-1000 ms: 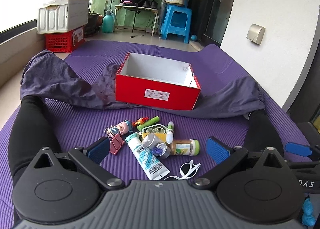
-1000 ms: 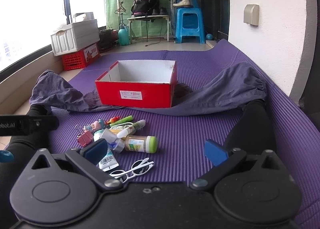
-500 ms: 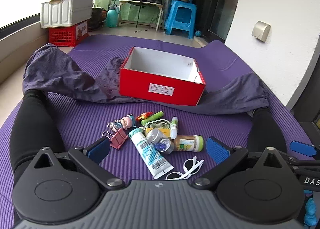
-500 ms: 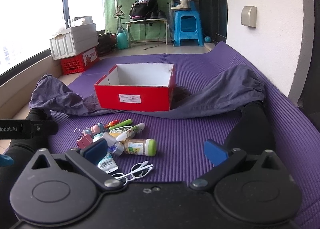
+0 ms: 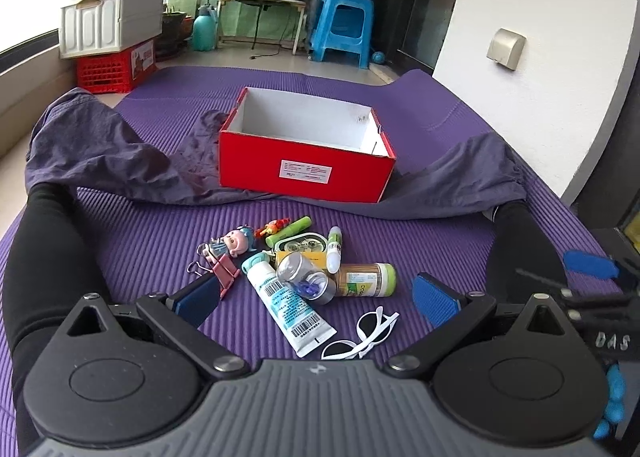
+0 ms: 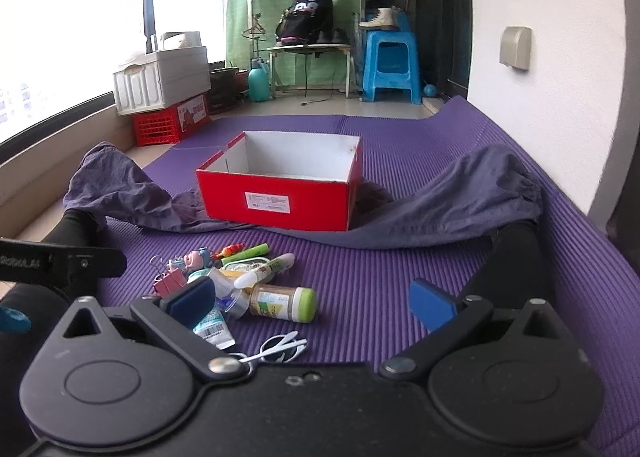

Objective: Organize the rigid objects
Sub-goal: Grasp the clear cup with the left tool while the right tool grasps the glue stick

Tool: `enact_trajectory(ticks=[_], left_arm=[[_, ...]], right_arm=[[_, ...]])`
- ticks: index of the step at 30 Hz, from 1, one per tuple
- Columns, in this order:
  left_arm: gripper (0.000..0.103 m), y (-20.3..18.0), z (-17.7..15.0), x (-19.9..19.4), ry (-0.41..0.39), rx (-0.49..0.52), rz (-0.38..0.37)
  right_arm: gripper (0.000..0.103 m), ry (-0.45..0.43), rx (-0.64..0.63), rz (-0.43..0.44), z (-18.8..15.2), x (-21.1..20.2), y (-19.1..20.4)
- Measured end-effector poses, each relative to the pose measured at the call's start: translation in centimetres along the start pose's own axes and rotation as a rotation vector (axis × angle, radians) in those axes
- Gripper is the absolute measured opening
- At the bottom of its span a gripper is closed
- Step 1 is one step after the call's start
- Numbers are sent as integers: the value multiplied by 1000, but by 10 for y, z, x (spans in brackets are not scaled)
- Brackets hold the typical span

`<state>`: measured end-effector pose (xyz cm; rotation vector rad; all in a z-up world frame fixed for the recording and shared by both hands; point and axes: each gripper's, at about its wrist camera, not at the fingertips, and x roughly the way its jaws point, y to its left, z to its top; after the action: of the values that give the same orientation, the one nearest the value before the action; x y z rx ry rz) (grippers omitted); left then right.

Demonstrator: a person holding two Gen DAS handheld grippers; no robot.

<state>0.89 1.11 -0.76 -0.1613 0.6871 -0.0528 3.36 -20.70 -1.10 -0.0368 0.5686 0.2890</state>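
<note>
Both tongs released, nothing held: left tongs (image 5: 316,297) hang just above the pile with blue pads wide apart, right tongs (image 6: 310,299) likewise spread and off to the pile's right side. The task's things lie in a tight clutter on the purple mat (image 5: 132,241), near the person and between the outstretched legs, with the red box (image 5: 304,173) empty further out toward the mat's far edge, resting partly on a grey-blue cloth (image 5: 96,153). In the pile: white tube (image 5: 286,305) with its long axis running from far-left to near-right, cap end away from the camera; clear jar (image 5: 306,277) lying across it; green-capped bottle (image 5: 366,279) on its side, long axis left-right, cap pointing right; white sunglasses (image 5: 366,333) nearest of all; pink binder clip (image 5: 220,273) and doll figure (image 5: 234,243) on the left; green marker (image 5: 290,231) and glue stick (image 5: 334,249) at the far side. Key relation: the pile sits dead ahead between the left pads, the tube running roughly along the fingers' reach, so closing across its width looks easy. Left is nearer the tube and clip; right looks better placed for the bottle (image 6: 284,303), which lies ahead-left of it. Box is straight beyond the pile for either.
</note>
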Motion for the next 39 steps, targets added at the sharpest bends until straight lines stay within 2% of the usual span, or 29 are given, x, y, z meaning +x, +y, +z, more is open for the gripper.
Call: enact_trajectory(ticks=[4,8,14,16,22,30,32,33,39], left_arm=[[103,0,3,10,-1,32,35],[103,12,13,27,20,34,45],[103,26,29,60,41,81,39],[103,26,30,73,62,97,48],[103,21,23,109,126,131,66],[103,8,18,150,144,178,14],[103,7,18,159,154,181,24],[103,7,17,164,156,184,24],[103,11,10,184,169,172,30]], right_arm=[[103,-1,-16,7,9,15,-3],[103,26,-57,66,19,31,-7],[103,116,-49,125,35,68,-19],[103,147,-50,105,38,85,-22],[94,222,-45,106,45,124,-28],[91,321,-75,131,53,172,-18],[86,332,-85,131,55,182,-12],[79,340,-95,135,55,188,-9],[79,396,-110,152,51,222,11]])
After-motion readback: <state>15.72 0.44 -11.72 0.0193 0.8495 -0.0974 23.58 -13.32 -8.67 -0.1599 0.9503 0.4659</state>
